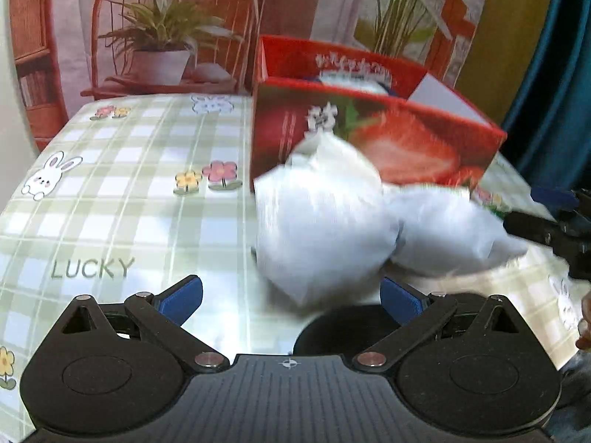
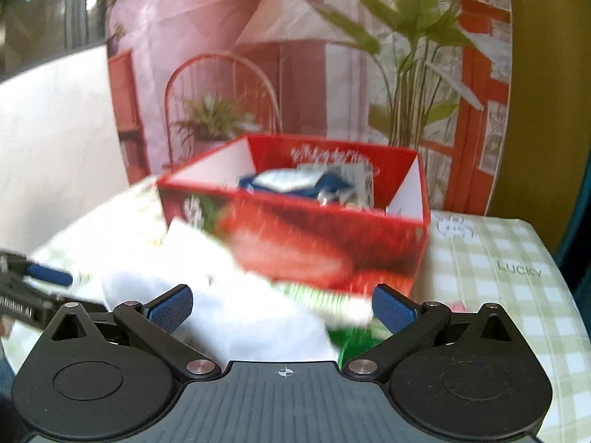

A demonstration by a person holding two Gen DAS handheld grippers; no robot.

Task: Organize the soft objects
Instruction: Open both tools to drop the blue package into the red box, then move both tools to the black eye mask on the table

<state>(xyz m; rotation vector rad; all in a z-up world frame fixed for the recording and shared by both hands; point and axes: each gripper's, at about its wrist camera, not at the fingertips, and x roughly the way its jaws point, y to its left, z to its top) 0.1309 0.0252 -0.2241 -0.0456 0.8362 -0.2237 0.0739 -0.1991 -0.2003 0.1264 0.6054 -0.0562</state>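
Both wrist views, one instant. We see the left gripper (image 1: 291, 301) with its jaws spread wide and nothing pressed between the blue pads; a white soft pouch (image 1: 325, 229) lies just ahead of it and a little to its right, bulging toward the right-hand pad, though blur keeps us from telling whether they touch. A second white pouch (image 1: 454, 232) sits beside the first, farther right, with the right gripper's arm coming in from that edge. The right gripper (image 2: 282, 306) is likewise fully open and empty, with white material (image 2: 240, 310) and a green-printed packet (image 2: 325, 297) lying between its fingers, long axis running roughly across the jaws. The red strawberry box (image 2: 314, 243) stands directly behind, open-topped, already holding packets. We judge each pouch nearest its own gripper. The checked tablecloth (image 1: 122, 192) leaves free room on the left; the box wall limits forward travel.
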